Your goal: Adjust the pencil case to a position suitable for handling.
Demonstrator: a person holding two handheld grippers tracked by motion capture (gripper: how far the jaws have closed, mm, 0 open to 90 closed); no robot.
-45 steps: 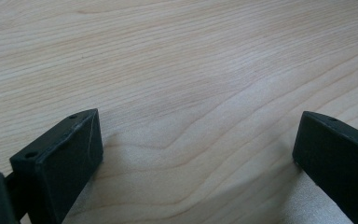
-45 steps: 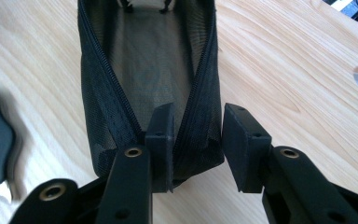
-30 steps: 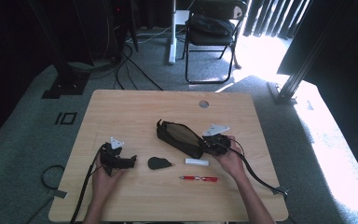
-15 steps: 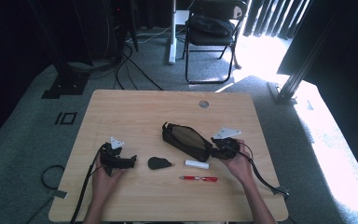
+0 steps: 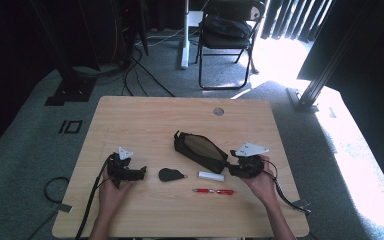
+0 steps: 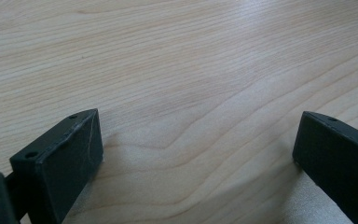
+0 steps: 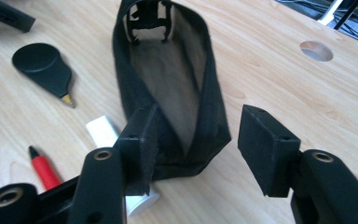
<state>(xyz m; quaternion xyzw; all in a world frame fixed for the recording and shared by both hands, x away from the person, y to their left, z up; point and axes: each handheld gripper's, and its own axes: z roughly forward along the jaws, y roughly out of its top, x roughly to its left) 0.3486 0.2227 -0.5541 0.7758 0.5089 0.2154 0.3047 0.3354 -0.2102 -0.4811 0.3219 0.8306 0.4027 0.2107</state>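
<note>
Right gripper (image 7: 193,140) jaws just opening, half spread, releasing black pouch (image 7: 168,84) end; pouch looking soft, light, floppy; gripping its stiffer rim seeming best. Left gripper (image 6: 196,154) resting wide, empty.

No legible text or labels anywhere.

The wooden table (image 5: 145,117) is seen from above and behind the person, at a distance. The pencil case (image 7: 168,74) is viewed closely along the right gripper (image 7: 205,140); it is shared with the high view. Bare wood is faced closely beyond the left gripper (image 6: 196,140).
</note>
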